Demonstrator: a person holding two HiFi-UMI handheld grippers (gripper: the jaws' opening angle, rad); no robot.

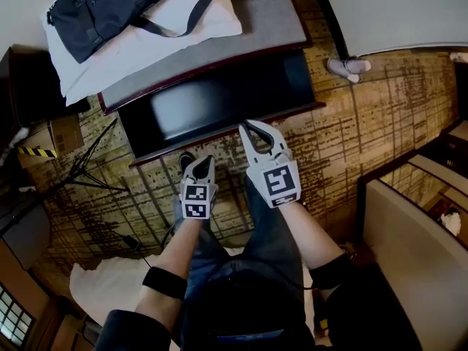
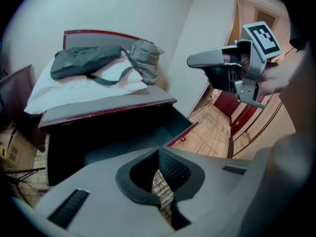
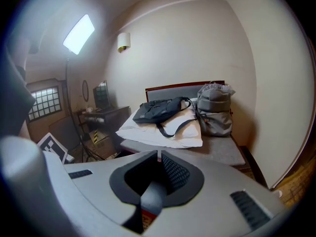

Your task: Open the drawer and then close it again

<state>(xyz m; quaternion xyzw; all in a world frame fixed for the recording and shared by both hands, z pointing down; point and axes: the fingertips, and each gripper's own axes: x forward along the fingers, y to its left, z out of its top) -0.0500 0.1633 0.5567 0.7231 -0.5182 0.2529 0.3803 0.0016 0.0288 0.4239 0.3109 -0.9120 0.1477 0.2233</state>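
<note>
Currently the drawer [image 1: 219,97] is standing pulled open, just ahead of both grippers. Judged rigid and fairly heavy, it is best pushed squarely on its front edge [image 1: 183,146]. Left gripper [image 1: 204,162] and right gripper [image 1: 252,130] are hovering near that edge, both closed and gripping nothing.

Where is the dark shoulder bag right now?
The dark shoulder bag lies at the head view's top left, on the white pillow atop the cabinet, behind the open drawer.
</note>
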